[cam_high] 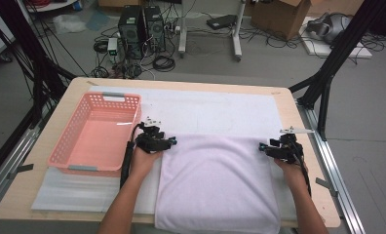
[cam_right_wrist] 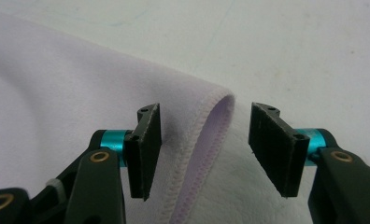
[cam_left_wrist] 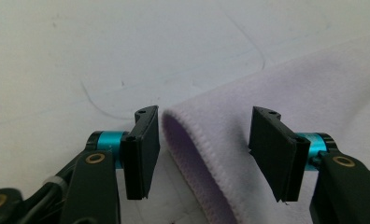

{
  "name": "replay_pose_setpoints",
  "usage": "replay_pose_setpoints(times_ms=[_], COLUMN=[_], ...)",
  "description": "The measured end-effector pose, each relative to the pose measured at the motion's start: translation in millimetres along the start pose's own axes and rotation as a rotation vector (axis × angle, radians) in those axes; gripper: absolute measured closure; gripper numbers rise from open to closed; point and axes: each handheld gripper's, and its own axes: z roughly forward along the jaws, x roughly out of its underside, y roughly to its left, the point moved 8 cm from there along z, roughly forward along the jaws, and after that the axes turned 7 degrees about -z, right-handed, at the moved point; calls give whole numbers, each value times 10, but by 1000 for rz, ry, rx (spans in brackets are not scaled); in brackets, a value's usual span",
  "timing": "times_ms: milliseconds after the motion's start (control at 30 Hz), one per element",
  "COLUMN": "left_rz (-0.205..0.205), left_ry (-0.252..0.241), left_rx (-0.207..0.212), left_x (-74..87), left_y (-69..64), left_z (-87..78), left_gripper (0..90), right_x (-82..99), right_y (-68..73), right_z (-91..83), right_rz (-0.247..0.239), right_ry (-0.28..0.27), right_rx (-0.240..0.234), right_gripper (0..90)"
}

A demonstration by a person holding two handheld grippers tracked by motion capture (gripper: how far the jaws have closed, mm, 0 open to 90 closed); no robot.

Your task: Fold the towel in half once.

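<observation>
Both far corners of the lilac towel (cam_high: 215,185) sit right between the jaws; the left hand-held gripper (cam_left_wrist: 204,149) stands apart astride the folded left corner, pads not yet pressing; the right hand-held gripper (cam_right_wrist: 204,149) is likewise apart around the right corner; the soft, stitched-hem fleece runs back toward the person along the bench (cam_high: 298,117), over a white mat (cam_high: 205,109); pink slotted basket (cam_high: 96,134) just beyond the left hand-held gripper
</observation>
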Motion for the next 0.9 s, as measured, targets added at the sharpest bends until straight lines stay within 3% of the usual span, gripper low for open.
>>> replay_pose_setpoints(times_ms=[67,133,167,233,267,300,367,433,533,600,733,900], left_rz=[20,70,71,41,22,13,-2,-14,-4,-28,-25,-16], left_ry=[-3,3,1,8,15,15,9,-56,-150,-149,-205,-211], left_rx=[-15,-37,-34,-3,12,8,9,11,17,23,19,14], left_x=[-2,9,12,19,28,23,4,-84,-263,-368,-613,-846], left_y=[4,10,12,0,-19,-27,-20,-21,-44,-35,17,106], left_z=[2,-7,-10,-11,-2,-2,-11,-59,-119,-115,-106,-47], left_gripper=[485,543,594,733,840,845,856,860,864,864,869,869], right_x=[25,36,34,31,32,33,26,0,-103,-171,-380,-678], right_y=[5,14,23,52,73,101,103,62,-42,-109,-210,-292], right_z=[50,69,69,63,61,62,60,44,-8,-19,-27,13], right_rz=[1,-38,-61,-69,-59,-48,-40,-55,-54,-57,-61,-80], right_ry=[22,40,46,47,46,45,53,45,-29,-55,-105,-142], right_rx=[-6,9,14,-6,-34,-63,-66,-53,-14,11,43,74], right_gripper=[438,475,523,690,826,845,862,868,869,869,868,868])
